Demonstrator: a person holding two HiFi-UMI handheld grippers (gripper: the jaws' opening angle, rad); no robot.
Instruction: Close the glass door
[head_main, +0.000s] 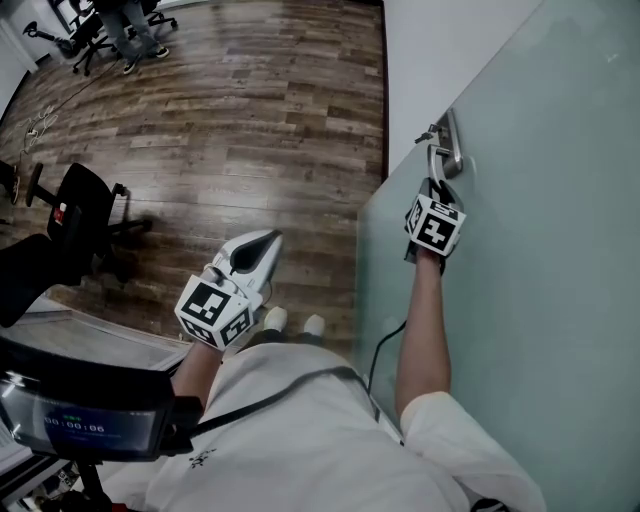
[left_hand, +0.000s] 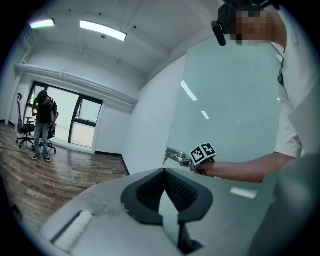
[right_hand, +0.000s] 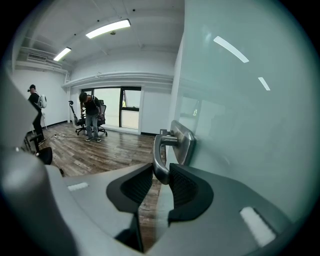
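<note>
The frosted glass door (head_main: 530, 260) fills the right side of the head view, with its edge toward me. Its metal lever handle (head_main: 447, 152) sits near that edge. My right gripper (head_main: 438, 185) reaches up to it and is shut on the handle. In the right gripper view the curved lever (right_hand: 161, 159) is pinched between the two dark pads of that gripper (right_hand: 161, 176). My left gripper (head_main: 262, 242) hangs over the wood floor, left of the door's edge, shut and holding nothing. The left gripper view shows its tips (left_hand: 164, 172) together, and the handle (left_hand: 175, 157) beyond them.
A white wall (head_main: 430, 50) meets the door's far edge. A black office chair (head_main: 88, 205) stands on the wood floor at the left, and more chairs with a person (head_main: 130, 25) are at the far end. Windows (right_hand: 117, 107) close off the room.
</note>
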